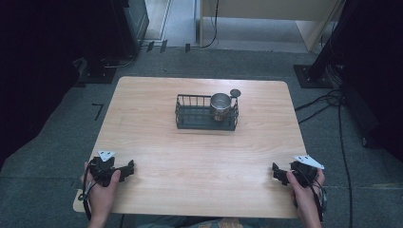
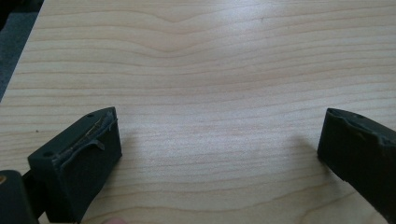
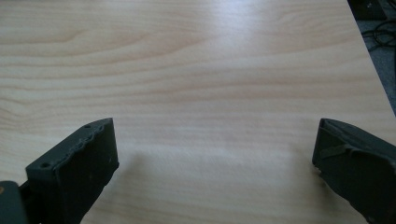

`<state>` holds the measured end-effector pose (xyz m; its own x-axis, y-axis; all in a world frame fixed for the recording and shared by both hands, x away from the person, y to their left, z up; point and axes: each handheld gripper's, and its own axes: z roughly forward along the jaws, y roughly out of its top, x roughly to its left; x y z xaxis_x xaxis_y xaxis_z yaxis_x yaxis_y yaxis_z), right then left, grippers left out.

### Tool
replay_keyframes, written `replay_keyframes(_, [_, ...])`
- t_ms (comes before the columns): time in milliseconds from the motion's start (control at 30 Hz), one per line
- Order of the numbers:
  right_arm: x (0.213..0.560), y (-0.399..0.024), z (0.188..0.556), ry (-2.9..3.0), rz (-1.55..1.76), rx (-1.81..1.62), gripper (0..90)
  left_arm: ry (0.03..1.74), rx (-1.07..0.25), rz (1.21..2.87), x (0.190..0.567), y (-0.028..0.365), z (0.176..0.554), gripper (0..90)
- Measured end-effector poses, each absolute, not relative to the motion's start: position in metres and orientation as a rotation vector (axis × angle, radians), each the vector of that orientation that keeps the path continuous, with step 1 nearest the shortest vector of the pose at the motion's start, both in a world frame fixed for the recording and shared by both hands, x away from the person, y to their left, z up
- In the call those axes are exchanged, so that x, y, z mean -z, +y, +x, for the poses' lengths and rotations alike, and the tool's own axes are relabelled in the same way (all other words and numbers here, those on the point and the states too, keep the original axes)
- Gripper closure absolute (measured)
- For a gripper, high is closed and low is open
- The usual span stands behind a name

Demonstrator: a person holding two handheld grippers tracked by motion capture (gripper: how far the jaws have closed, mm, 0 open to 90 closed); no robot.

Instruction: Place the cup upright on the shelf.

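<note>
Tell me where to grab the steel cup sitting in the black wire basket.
Grip the shiny steel cup by its open rim, coming straight down from above: it stands upright at the right end of the black wire basket, whose walls block a side approach.

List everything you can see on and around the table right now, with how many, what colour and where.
Wire basket: one, black, middle of the table toward the far side.
Metal cup: one, silver, standing in the basket's right end.
Round disc: one, grey, just past the basket's far right corner; what it is I cannot tell.
Table: one, light wood.
Cables: several, black, on the grey floor at right.
Left hand-held gripper: one, black, near left corner, jaws open.
Right hand-held gripper: one, black, near right corner, jaws open.
</note>
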<state>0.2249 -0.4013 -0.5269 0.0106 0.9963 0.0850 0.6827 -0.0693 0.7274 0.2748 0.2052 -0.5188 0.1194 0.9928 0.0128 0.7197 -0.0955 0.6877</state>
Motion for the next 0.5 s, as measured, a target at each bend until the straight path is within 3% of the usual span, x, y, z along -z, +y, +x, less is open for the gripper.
replay_keyframes(500, [0.528, -0.401, 0.212, 1.752, 1.775, -0.763, 0.0, 1.661, -0.675, 1.871, 0.519, 0.205, 0.275, 0.0])
